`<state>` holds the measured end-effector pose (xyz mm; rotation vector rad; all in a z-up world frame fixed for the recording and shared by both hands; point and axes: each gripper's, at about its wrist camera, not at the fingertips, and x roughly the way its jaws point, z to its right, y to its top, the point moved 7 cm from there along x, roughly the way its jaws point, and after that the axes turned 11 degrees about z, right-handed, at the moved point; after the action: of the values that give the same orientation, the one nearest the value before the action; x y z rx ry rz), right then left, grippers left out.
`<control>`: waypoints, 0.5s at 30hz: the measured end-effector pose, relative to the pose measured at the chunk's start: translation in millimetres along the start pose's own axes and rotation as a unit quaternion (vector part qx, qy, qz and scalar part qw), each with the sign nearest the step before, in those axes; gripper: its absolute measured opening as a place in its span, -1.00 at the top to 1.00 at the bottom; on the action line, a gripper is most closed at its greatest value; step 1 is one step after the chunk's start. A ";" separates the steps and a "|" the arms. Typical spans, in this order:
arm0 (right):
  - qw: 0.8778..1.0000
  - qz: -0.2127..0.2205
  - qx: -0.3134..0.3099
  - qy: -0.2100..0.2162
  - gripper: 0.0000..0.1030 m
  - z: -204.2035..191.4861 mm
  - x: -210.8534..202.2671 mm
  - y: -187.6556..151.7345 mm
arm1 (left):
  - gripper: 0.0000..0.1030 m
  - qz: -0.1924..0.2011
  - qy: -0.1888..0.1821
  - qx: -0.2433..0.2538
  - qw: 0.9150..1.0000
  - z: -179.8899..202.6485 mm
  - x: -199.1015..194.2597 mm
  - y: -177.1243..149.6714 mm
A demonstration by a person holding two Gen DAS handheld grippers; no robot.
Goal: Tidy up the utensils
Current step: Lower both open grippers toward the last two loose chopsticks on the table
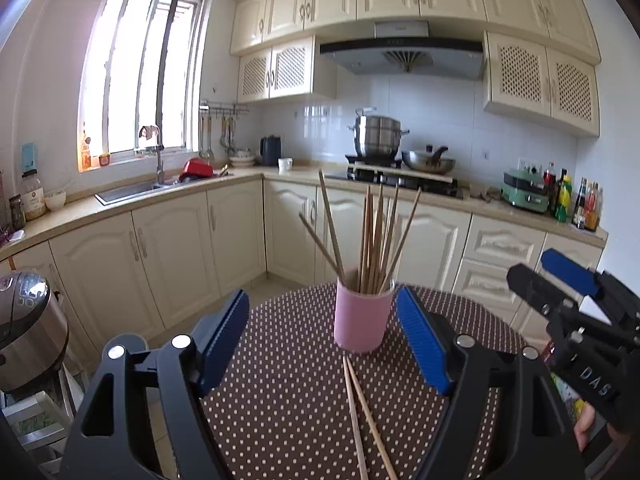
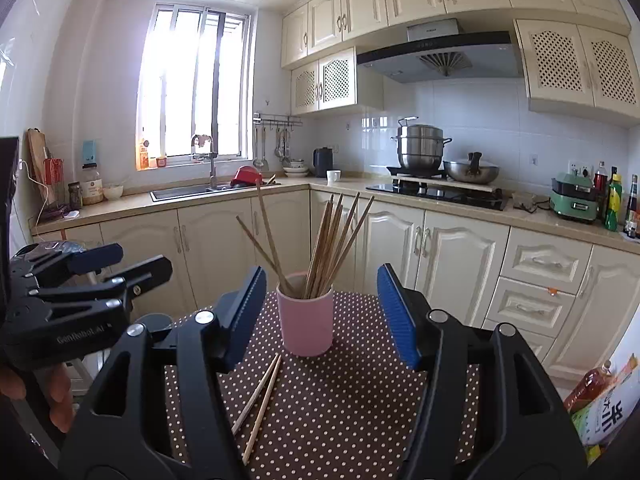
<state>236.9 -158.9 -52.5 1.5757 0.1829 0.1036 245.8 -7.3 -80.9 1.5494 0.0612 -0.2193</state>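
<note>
Left claw (image 1: 322,340) and right claw (image 2: 322,316) gape, apparently empty.

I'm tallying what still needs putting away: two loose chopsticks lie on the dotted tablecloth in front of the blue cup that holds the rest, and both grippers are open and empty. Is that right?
Not quite: the cup is pink, not blue, as the left wrist view shows. The rest holds: two loose chopsticks lie on the dotted tablecloth in front of it, and the left gripper and right gripper are open and empty.
</note>
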 end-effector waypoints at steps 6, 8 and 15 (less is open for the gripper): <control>1.000 -0.028 0.004 0.003 -0.16 -2.5 -1.4 -24.3 | -0.46 -0.071 -0.007 0.001 0.997 -1.7 14.6 -44.6; 0.999 -0.039 0.005 0.004 -0.19 -2.7 0.6 -34.5 | -0.46 -0.100 -0.008 0.002 0.995 -1.8 23.2 -61.3; 0.997 -0.077 0.018 -0.002 -0.19 7.0 13.3 -66.5 | -0.46 -0.165 -0.007 0.015 0.986 6.3 46.8 -106.3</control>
<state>247.8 -163.0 -119.7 1.5912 0.3048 -0.0233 271.9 -19.0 -193.7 1.5629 0.3072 -0.4945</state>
